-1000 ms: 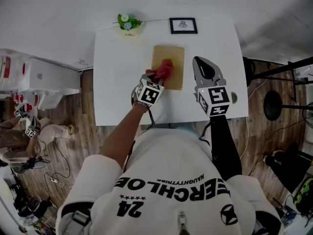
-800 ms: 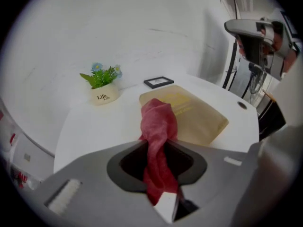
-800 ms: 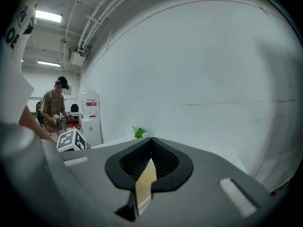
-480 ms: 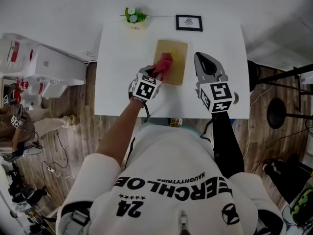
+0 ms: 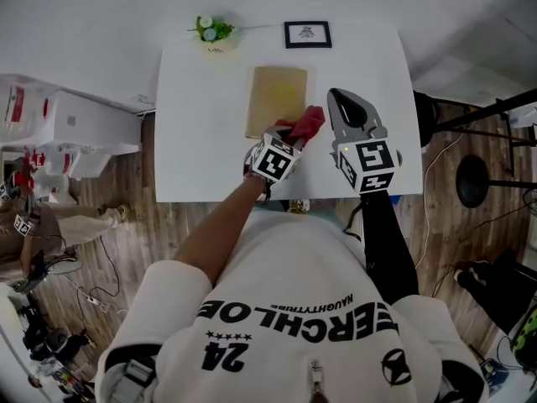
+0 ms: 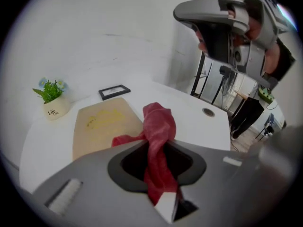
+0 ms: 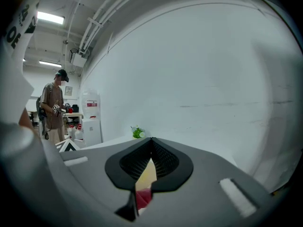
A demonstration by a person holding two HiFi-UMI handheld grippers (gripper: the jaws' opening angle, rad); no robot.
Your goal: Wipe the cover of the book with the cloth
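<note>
Left tool (image 5: pixel 291 136) clamps red cloth (image 5: pixel 310 122) at book (image 5: pixel 276 99) right edge.

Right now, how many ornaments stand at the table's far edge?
2: a potted plant at the far left corner and a picture frame to its right, beyond the book.
</note>
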